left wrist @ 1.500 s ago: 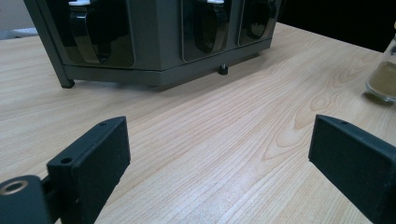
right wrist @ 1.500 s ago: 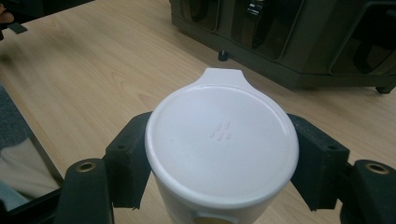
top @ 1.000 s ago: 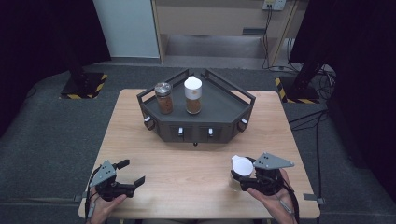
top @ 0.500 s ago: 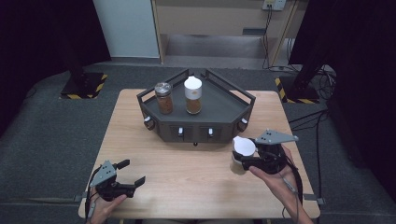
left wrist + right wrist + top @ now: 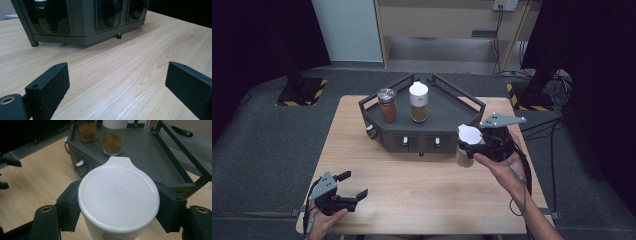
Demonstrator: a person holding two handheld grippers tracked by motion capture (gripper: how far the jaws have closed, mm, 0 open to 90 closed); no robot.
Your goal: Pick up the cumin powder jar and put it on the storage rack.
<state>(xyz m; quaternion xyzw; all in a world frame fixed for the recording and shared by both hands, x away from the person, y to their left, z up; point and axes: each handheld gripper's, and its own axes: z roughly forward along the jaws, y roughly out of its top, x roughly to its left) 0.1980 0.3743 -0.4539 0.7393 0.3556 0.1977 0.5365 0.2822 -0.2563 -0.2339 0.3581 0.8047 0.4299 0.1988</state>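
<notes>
Two spice jars [image 5: 403,104] already stand on the rack [image 5: 452,107]; the right gripper [image 5: 473,148], jaws clamped on a third jar [image 5: 118,201], hangs beside it, left gripper [image 5: 352,189] jaws apart over the bench [image 5: 422,190]

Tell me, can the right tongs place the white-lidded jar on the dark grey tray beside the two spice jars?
Probably yes. The right tongs, shut on the white-lidded jar, are close to the dark grey tray, whose right half looks bare; only its low rail stands between.

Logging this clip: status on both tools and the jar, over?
Right tool shut on white-lidded spice jar, lifted off table. Left tool open, empty. Two jars already on dark grey tray; path clear.
</notes>
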